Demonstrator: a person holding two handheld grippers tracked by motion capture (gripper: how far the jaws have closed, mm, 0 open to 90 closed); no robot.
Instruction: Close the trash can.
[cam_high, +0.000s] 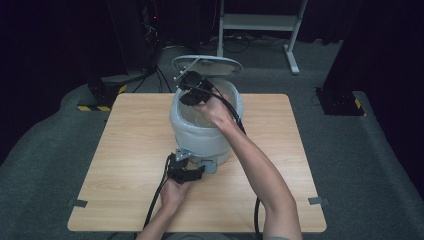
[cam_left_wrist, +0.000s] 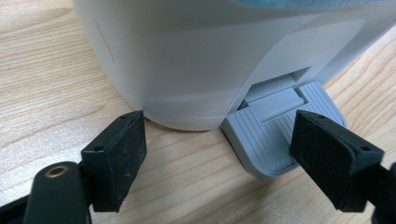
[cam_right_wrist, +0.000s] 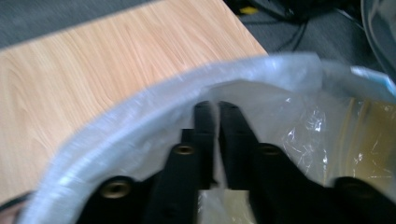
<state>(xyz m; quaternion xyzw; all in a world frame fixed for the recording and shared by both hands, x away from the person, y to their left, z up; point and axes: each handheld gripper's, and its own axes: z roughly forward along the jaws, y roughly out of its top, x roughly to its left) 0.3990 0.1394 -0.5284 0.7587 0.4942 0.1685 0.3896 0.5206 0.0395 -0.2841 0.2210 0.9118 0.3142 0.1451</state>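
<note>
1. Nearest: left hand-held gripper (cam_left_wrist: 217, 135), jaws spread wide and gripping nothing, low at the front foot of the white bin (cam_left_wrist: 187, 56).
2. One pad beside the bin's base, the other just in front of the grey pedal (cam_left_wrist: 275, 140); contact impossible to tell. Probably parked there to steady the bin or work the pedal.
3. Right hand-held gripper (cam_right_wrist: 217, 109), up at the bin's rim, jaws pinched shut on a thin fold of the clear bag liner (cam_right_wrist: 140, 107).
4. Liner draped over the bin's rim, slack inside; likely held so as to be pulled snug.
5. Lid (cam_high: 207, 64) tipped up behind the bin, leaving the mouth free.
6. Under the bin, wooden counter (cam_left_wrist: 46, 84).
</note>
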